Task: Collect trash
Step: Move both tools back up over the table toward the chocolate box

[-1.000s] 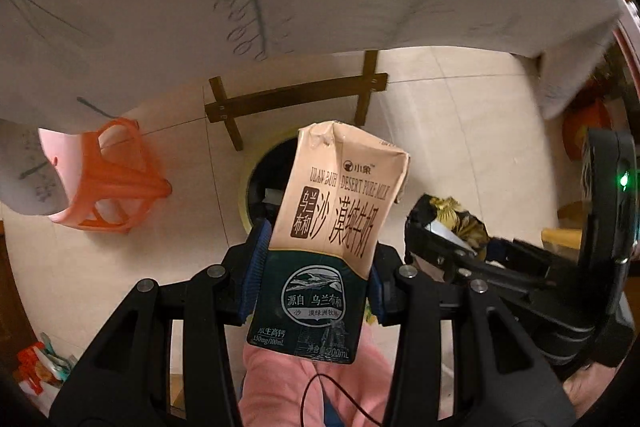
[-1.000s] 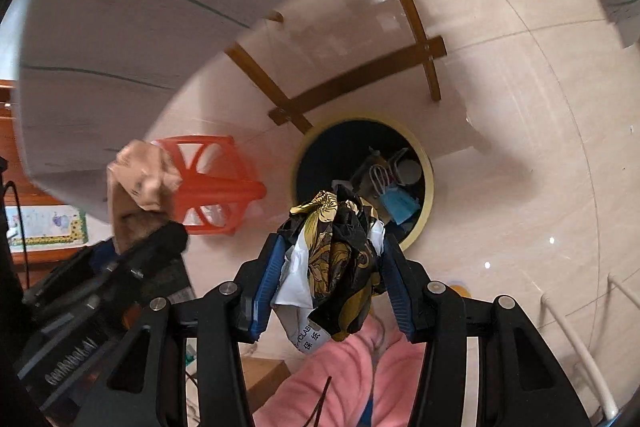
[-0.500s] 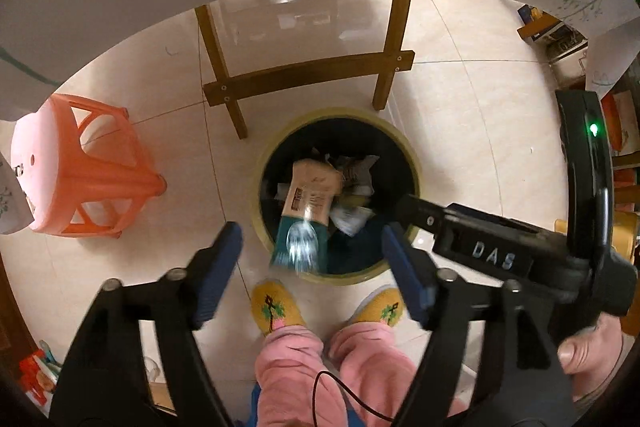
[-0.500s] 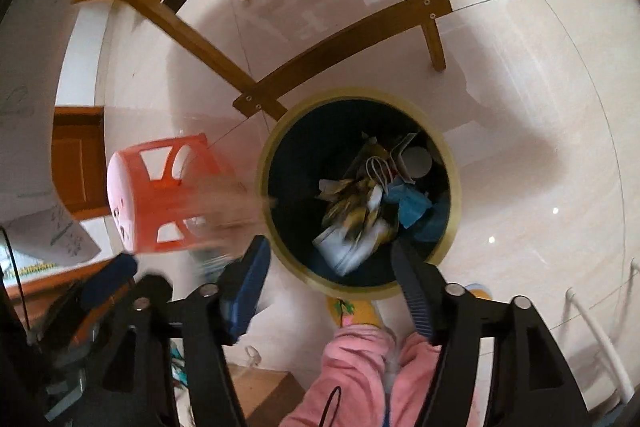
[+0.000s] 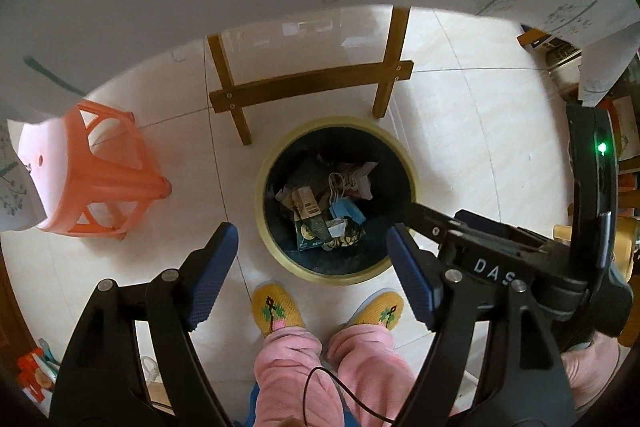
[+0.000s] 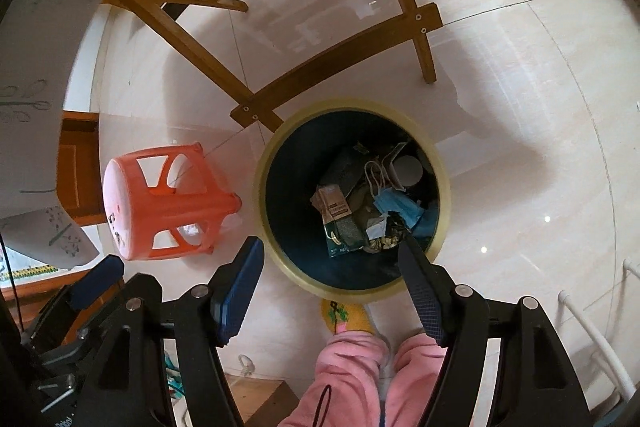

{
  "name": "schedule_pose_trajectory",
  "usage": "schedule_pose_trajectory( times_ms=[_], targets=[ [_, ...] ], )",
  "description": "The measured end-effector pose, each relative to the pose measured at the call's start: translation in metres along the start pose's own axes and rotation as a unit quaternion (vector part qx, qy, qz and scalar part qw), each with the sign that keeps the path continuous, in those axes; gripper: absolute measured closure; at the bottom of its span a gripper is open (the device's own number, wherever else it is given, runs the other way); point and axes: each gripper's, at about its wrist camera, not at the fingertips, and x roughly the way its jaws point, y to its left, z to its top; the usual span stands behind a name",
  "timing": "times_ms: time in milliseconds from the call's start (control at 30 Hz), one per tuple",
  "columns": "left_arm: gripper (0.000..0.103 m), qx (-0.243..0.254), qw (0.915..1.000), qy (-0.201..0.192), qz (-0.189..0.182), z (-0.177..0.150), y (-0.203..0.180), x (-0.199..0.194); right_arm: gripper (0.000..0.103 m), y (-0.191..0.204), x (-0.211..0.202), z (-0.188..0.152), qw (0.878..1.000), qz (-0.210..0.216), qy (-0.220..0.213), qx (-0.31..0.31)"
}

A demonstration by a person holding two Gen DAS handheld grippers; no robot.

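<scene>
Both grippers' fingers (image 5: pixel 224 251) spread empty over the trash bin (image 5: pixel 276 155); only the right view shows a white cup (image 6: pixel 408 171).

pink fleece trousers (image 5: pixel 320 379), yellow embroidered slippers (image 5: pixel 276 311), black grippers with blue fingers (image 5: pixel 214 267).

Beyond the matt black plastic fingers (image 5: pixel 216 259) with their ribbed blue pads, the floor (image 5: pixel 460 131) is glossy pale tile that mirrors the light. Between the fingers, the bin (image 5: pixel 414 183) holds a printed paper carton (image 5: pixel 308 215). The stool (image 5: pixel 112 179) left of them is smooth orange plastic, the frame (image 5: pixel 312 87) past them varnished wood.
</scene>
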Motion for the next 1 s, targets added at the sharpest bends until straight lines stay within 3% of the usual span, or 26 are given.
schedule_pose_trajectory(
  times_ms=[467,1000],
  targets=[
    [0.028,0.003,0.9996,-0.025,0.01,0.008,-0.024,-0.082,0.032,0.015,-0.079,-0.004,1.0,0.001,-0.025,-0.006],
    [0.028,0.014,0.9964,-0.083,0.008,0.002,-0.055,-0.251,0.032,0.051,-0.239,-0.032,0.997,0.02,-0.052,-0.044]
  ],
)
